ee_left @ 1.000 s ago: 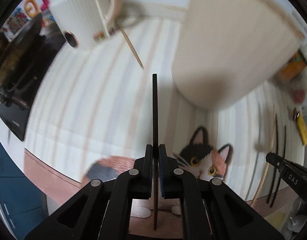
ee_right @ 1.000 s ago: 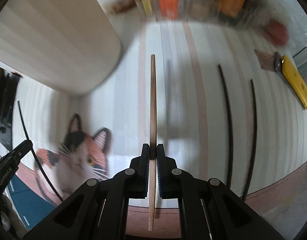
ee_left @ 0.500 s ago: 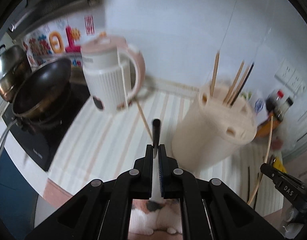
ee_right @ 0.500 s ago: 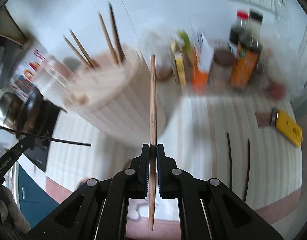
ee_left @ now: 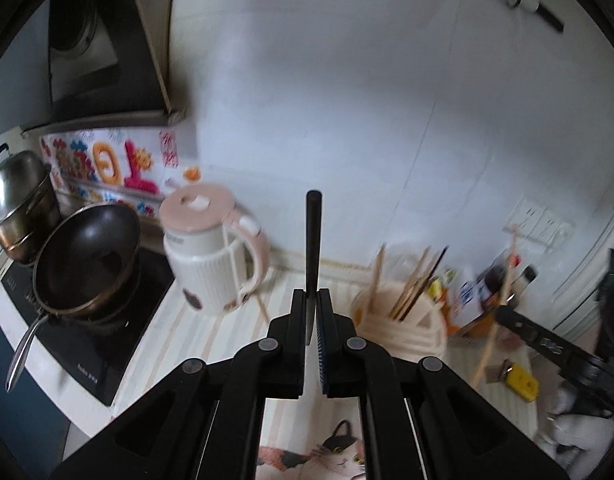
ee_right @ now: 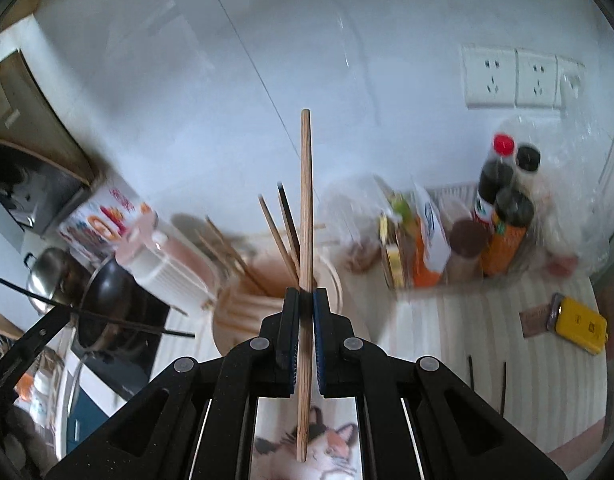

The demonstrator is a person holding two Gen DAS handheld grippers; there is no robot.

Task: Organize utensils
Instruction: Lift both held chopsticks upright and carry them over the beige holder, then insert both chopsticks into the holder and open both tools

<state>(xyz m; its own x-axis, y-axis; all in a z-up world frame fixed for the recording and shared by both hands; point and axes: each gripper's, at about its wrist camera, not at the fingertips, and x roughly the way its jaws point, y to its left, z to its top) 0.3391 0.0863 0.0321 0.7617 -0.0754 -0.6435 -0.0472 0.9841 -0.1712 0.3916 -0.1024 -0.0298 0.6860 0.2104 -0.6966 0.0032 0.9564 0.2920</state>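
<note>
My left gripper (ee_left: 311,296) is shut on a black chopstick (ee_left: 313,240) that points up and away, raised high over the counter. My right gripper (ee_right: 306,294) is shut on a wooden chopstick (ee_right: 305,208), also raised. A cream ribbed chopstick holder (ee_left: 403,336) with several chopsticks in it stands below, right of the left gripper; in the right wrist view the holder (ee_right: 243,316) sits just beyond and left of the fingertips. Two black chopsticks (ee_right: 487,380) lie on the striped mat at the right.
A pink and white kettle (ee_left: 211,256) stands left of the holder, with a wok (ee_left: 87,260) and a steel pot (ee_left: 15,200) on the cooktop further left. Bottles and packets (ee_right: 467,236) crowd the back right. A yellow object (ee_right: 579,324) lies on the mat.
Both grippers have risen and tilted up from the mat, each carrying its chopstick. The holder, close and large a second ago, now sits lower and farther in both views.
</note>
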